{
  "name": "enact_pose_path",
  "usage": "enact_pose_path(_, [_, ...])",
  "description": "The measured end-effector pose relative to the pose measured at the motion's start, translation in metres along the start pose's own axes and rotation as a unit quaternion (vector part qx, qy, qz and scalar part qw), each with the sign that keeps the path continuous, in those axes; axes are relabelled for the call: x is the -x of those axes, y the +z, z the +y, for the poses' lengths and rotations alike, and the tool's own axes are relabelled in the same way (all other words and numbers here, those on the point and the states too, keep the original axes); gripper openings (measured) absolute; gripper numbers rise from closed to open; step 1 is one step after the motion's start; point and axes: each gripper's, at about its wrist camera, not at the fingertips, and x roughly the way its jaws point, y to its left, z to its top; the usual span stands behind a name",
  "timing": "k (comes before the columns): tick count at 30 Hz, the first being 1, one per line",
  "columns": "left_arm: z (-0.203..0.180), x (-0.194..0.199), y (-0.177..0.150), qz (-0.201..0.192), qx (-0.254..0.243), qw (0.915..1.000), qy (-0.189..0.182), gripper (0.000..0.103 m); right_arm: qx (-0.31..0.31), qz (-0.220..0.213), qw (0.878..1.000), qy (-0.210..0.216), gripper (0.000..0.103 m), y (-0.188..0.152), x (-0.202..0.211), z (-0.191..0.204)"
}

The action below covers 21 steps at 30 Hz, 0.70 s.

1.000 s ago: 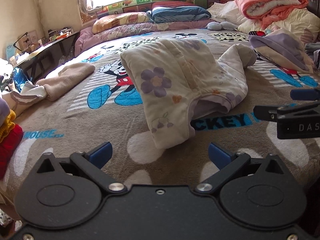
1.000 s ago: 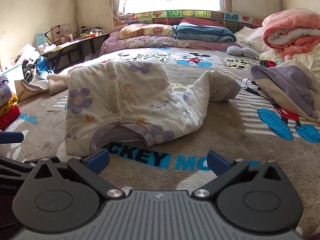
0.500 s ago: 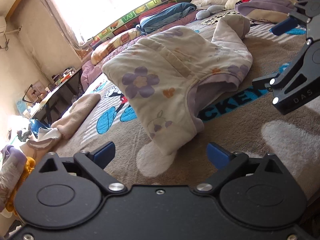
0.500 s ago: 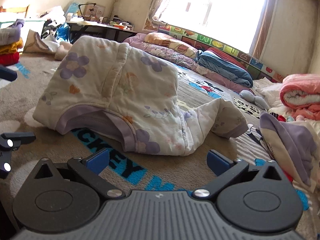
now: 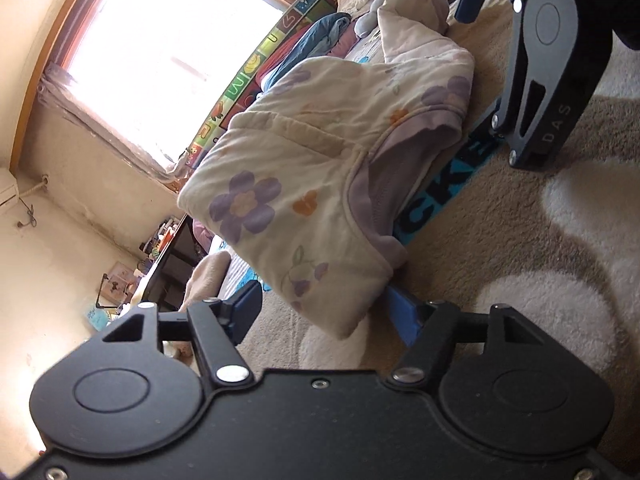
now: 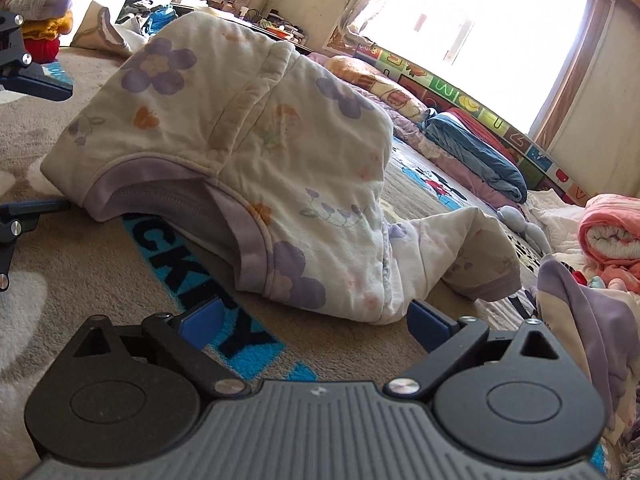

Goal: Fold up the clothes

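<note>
Left wrist view: camera rolled hard, so the scene is tilted. Left gripper has its jaws wide apart, blue fingers on either side of the near corner of the cream floral jacket; the corner hangs down between them, contact can't be confirmed. The jacket sits bunched on the brown Mickey blanket, purple-lined hem facing the camera. Right gripper is at upper right, just beside the jacket's far hem edge, 1 blue finger visible, jaws apart. Right wrist view: right gripper jaws spread wide, low over the blanket, with the jacket's lower right fold lying between the blue fingers, not pinched. The jacket's sleeve trails right toward a purple garment. Left gripper shows at the left frame edge near the jacket's other corner. Rolled pink quilt far right, pillows below the window.
</note>
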Motion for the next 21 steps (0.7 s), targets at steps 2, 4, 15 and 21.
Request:
enact_pose_path(2, [-0.001, -0.005, -0.001, -0.003, -0.009, 1.0000, 0.001, 0.059, 0.000, -0.001, 1.000, 0.002, 0.096, 0.000, -0.002, 0.001])
enact_pose_path(4, [0.001, -0.007, -0.002, -0.001, -0.007, 1.0000, -0.002, 0.035, 0.001, -0.002, 1.000, 0.004, 0.096, -0.002, -0.002, 0.003])
enact_pose_path(15, [0.054, 0.033, 0.014, -0.070, 0.100, 0.9925, -0.008, 0.012, 0.042, -0.020, 0.999, -0.021, 0.095, -0.004, 0.004, 0.012])
enact_pose_path(21, [0.085, 0.057, 0.031, -0.109, 0.139, 0.9842, -0.009, 0.011, 0.046, -0.041, 0.997, -0.036, 0.070, -0.003, 0.009, 0.013])
